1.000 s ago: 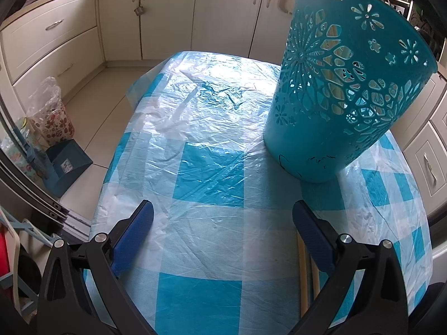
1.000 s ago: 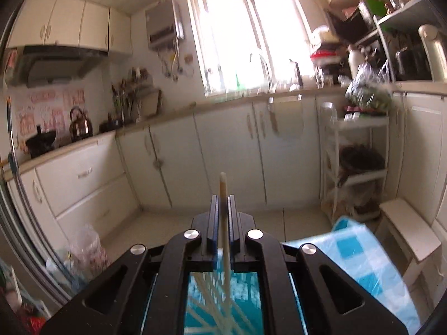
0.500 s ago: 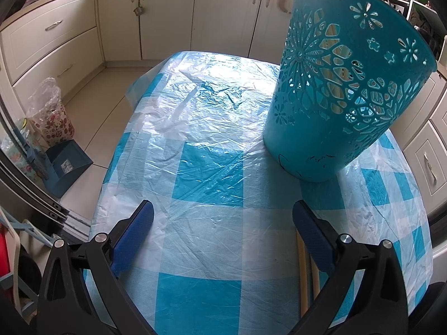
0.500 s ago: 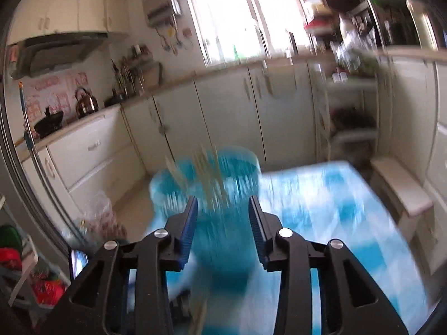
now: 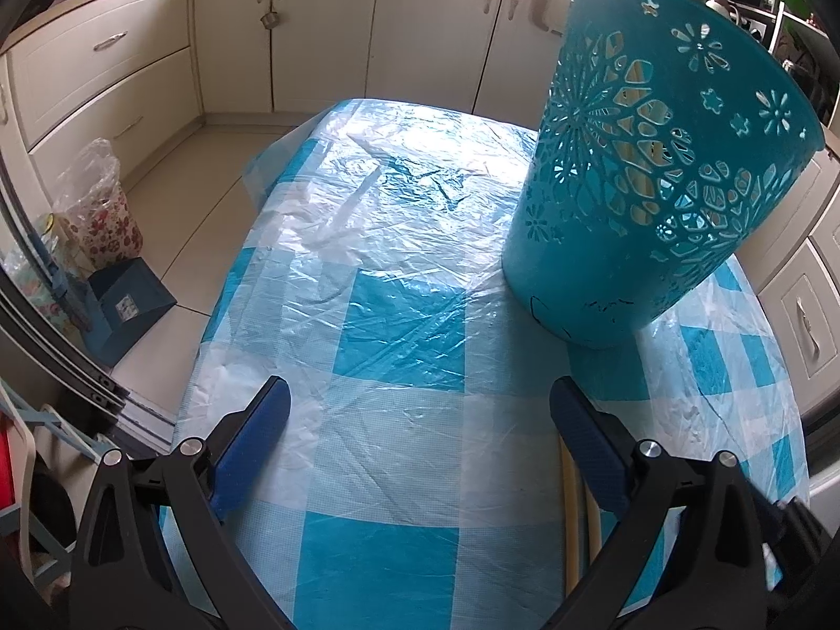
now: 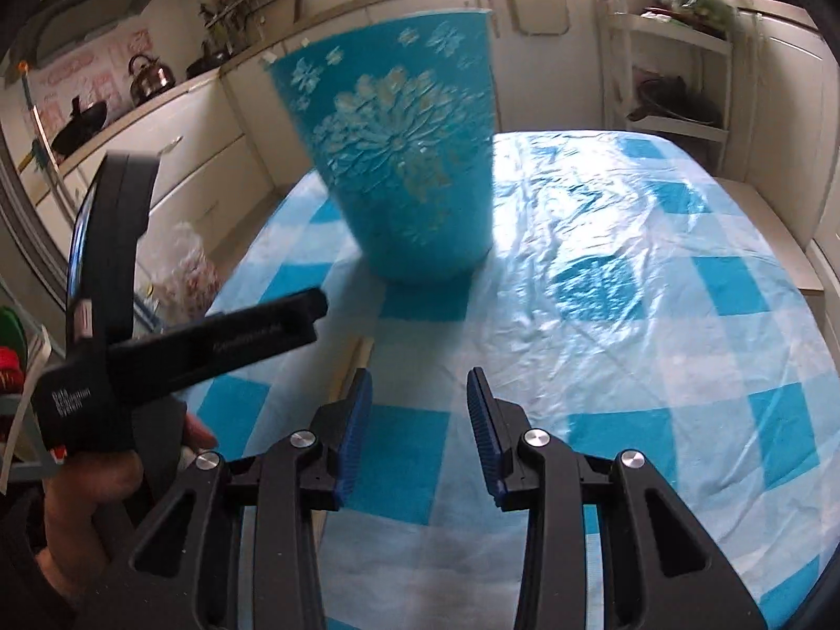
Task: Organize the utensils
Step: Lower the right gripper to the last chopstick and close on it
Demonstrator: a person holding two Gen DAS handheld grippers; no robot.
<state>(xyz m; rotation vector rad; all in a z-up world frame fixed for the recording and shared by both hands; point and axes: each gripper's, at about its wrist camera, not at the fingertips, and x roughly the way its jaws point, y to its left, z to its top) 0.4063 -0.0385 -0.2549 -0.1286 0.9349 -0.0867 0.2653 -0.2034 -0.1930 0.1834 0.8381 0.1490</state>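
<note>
A teal cut-out basket (image 5: 646, 173) stands on the blue-and-white checked table; pale chopsticks show through its holes. It also shows in the right wrist view (image 6: 404, 168). Pale wooden chopsticks (image 5: 573, 514) lie on the table by my left gripper's right finger, and show in the right wrist view (image 6: 350, 367). My left gripper (image 5: 420, 409) is wide open and empty, low over the near table. My right gripper (image 6: 420, 399) is open and empty, above the table short of the basket. The left gripper's body (image 6: 157, 346) is at the left of the right wrist view.
The table (image 5: 399, 241) is covered in crinkled clear plastic. Cream kitchen cabinets (image 5: 315, 37) run behind it. A floral bag (image 5: 100, 215) and a blue dustpan (image 5: 126, 310) are on the floor at the left. A white shelf rack (image 6: 677, 79) stands at the far right.
My right gripper was shut on a chopstick held upright; it opened over the basket, the chopstick left it, and the gripper has dropped back toward the table. The left gripper has stayed still.
</note>
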